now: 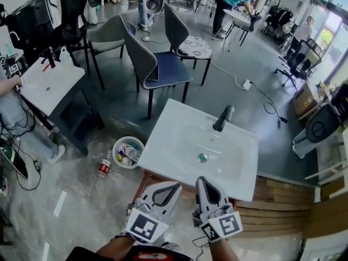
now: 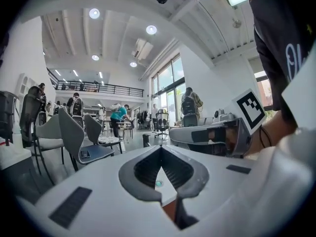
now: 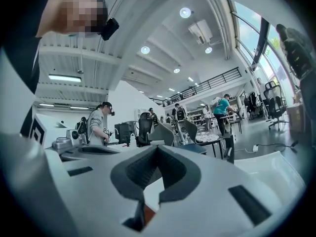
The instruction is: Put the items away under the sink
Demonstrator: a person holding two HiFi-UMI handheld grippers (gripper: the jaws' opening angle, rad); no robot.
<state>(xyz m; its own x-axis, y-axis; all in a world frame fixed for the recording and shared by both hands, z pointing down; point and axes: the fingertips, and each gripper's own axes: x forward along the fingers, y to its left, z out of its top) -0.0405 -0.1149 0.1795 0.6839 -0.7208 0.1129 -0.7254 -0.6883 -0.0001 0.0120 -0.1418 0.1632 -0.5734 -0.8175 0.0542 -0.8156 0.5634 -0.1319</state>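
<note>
White washbasin (image 1: 179,140) with dark faucet (image 1: 223,118), left gripper (image 1: 173,187) and right gripper (image 1: 202,181) over its near edge, both with jaws closed together, nothing between them

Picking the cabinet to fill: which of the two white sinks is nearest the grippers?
The central sink with the dark faucet; the other sink stands far left on a black cabinet.

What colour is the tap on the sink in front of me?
The tap is dark grey, almost black. It shows best in the head view.
</note>
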